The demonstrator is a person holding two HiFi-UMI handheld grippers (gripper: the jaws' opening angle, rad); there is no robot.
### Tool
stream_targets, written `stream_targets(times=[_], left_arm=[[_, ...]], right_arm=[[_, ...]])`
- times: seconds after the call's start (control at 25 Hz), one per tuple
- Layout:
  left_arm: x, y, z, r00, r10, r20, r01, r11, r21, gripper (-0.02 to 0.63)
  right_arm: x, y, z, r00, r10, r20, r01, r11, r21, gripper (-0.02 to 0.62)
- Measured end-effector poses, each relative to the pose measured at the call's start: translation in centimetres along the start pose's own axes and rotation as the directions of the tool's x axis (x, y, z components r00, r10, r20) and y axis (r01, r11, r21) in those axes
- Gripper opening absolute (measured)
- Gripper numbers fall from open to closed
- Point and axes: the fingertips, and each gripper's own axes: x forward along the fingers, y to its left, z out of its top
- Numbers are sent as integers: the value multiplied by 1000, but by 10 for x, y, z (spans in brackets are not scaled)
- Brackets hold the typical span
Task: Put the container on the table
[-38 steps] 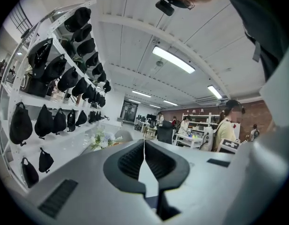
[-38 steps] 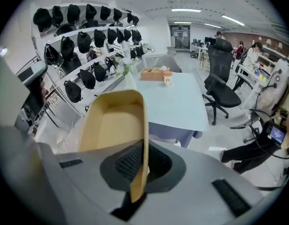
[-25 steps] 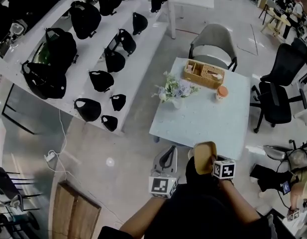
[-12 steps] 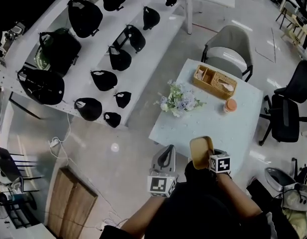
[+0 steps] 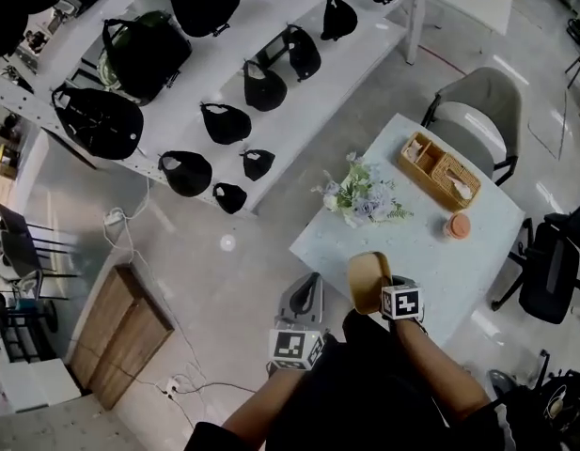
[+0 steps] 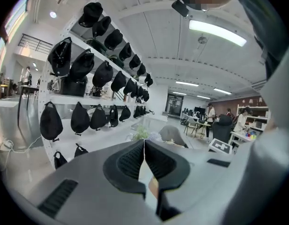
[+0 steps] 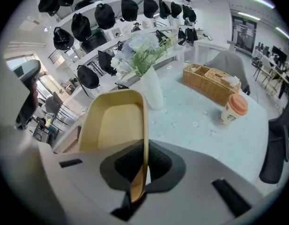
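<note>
Container [image 5: 368, 280]: tan, shallow, rounded-rectangular, open side facing the person's left. It is carried on edge with one side wall pinched in the right gripper [image 5: 379, 297]. It is off the table [image 5: 431, 252], in the air over the table's near edge.

Right gripper: jaws fully closed on the container's thin wall, which runs up between the pads in the right gripper view. The gripper tilts down toward the tabletop.

Left gripper [image 5: 306, 289]: jaws pressed together with nothing between them. It points roughly level, out over the floor beside the table's near-left corner.

Table contents: flower vase [image 5: 363, 198] near the left edge, wicker basket [image 5: 438, 170] at the far side, lidded cup [image 5: 457, 225] to the right. The near half of the top is bare.

Change over the last second: both grippers have advanced toward the table and dipped. The right one has gone further and rolled, so the container now sits over the tabletop's near margin rather than in front of the person's body. The head view has swung with the approach. The grip on the wall is unchanged.

Task standing: carry phase nearly done, placement not yet made. Judged remaining: bring the container from edge-on to base-down, lower it onto the bare near area short of the vase, then open the jaws.
</note>
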Motion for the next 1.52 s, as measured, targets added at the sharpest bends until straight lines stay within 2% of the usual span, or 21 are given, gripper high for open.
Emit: stream_targets(times=[0.24,0.56,0.84,1.08,1.52], left_arm=[[3,28,-8,995,104,-11,-104,994,-37,9],[21,74,-34,991,125,-40,-128,988,-90,9],[28,97,-60,991,108,-78,-118,985,-125,9],[36,107,-71,990,114,-79,-125,980,-156,9],[42,117,-89,986,117,-118,-137,974,-178,9]], right_arm=[[41,14,23,997,2,-74,-14,985,-173,2],[106,24,44,991,-47,-121,2,938,-346,2],[147,30,46,980,-86,-178,4,908,-418,2],[169,34,52,980,-72,-187,-26,882,-471,2],[197,28,62,978,-85,-189,-29,847,-530,2]])
